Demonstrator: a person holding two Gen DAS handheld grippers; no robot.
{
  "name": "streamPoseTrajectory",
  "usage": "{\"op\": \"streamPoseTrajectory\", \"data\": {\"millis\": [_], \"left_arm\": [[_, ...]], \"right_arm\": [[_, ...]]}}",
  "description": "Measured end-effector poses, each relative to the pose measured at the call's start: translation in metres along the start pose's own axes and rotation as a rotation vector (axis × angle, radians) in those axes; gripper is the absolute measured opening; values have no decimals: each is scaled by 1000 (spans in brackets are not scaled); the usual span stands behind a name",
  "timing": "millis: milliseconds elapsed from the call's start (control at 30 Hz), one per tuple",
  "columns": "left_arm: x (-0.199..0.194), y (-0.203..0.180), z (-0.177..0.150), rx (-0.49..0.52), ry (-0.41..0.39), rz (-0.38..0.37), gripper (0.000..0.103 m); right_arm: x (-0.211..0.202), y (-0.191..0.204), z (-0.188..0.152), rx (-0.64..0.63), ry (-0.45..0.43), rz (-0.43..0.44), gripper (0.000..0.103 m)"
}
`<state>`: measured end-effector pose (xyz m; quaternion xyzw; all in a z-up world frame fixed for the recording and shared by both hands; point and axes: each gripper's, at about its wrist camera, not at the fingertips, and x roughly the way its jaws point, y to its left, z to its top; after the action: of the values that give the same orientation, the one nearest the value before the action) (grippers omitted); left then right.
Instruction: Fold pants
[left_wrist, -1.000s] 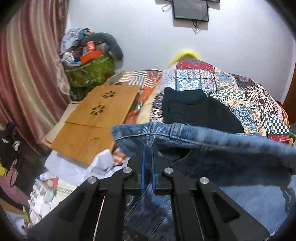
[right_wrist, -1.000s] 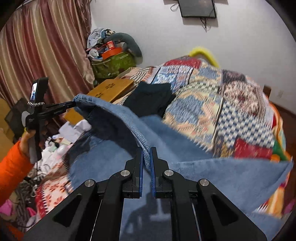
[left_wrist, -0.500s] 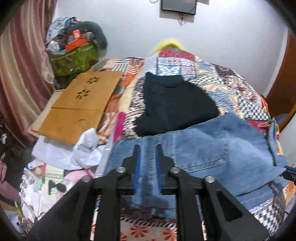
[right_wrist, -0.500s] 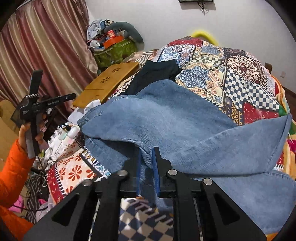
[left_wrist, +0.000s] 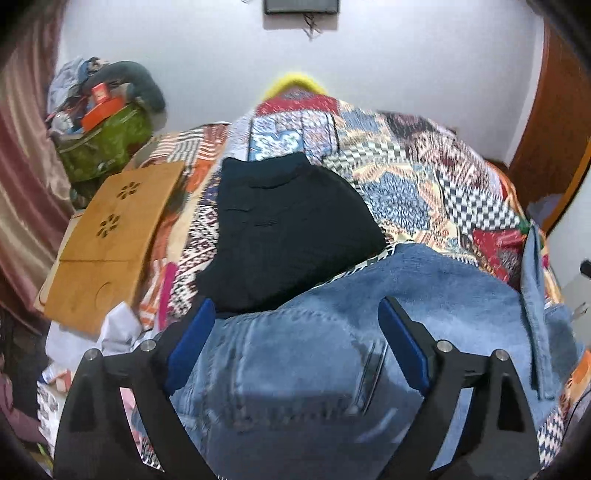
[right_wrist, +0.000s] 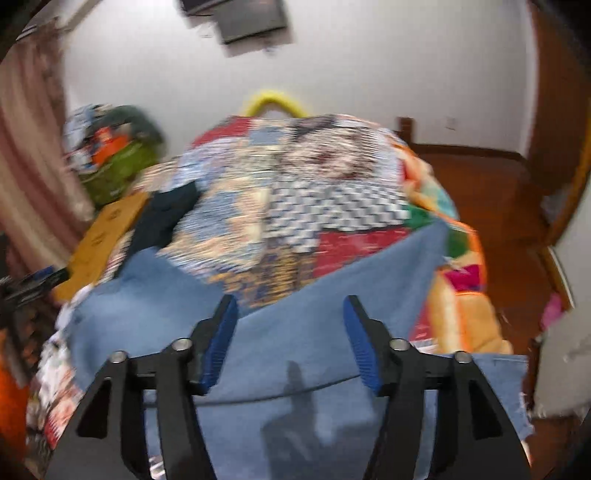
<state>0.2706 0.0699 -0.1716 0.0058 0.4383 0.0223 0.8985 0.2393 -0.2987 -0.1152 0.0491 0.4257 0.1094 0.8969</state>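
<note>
Since 1 second ago both grippers have let go: the left gripper (left_wrist: 295, 339) and right gripper (right_wrist: 288, 336) now gape wide, holding nothing. The faded blue denim pants (left_wrist: 369, 350) lie folded across the patchwork quilt (left_wrist: 424, 184), directly beneath both tools, long axis running left-right, neither hand nearer.
</note>
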Motion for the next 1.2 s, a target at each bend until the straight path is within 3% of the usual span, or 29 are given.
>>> {"op": "streamPoseTrajectory", "data": {"millis": [67,167,367,500,567,633,700,767,1033,1200], "left_arm": [[15,-8,4,27,20,11,90],[39,-19,8,59,56,22,90],[79,-31,3,95,131,4,91],[89,-33,-7,113,114,12,100],[88,-32,-8,111,104,7,101],[88,-30,-8,109,107,-2,101],[88,-30,-7,110,116,-2,101],[87,-32,-6,114,126,7,101],[67,-45,-12,135,133,30,101],[54,-53,-17,124,133,16,101]], "right_arm": [[20,-16,8,31,24,-66,72],[53,-35,19,80,80,-121,72],[119,-68,35,240,165,-137,72],[164,-81,37,297,242,-178,72],[181,-84,32,272,271,-220,63],[184,-82,28,234,267,-262,43],[175,-80,24,203,243,-261,28],[160,-85,20,229,236,-194,10],[44,-120,17,292,70,-82,10],[-24,-140,-6,196,26,-88,10]]}}
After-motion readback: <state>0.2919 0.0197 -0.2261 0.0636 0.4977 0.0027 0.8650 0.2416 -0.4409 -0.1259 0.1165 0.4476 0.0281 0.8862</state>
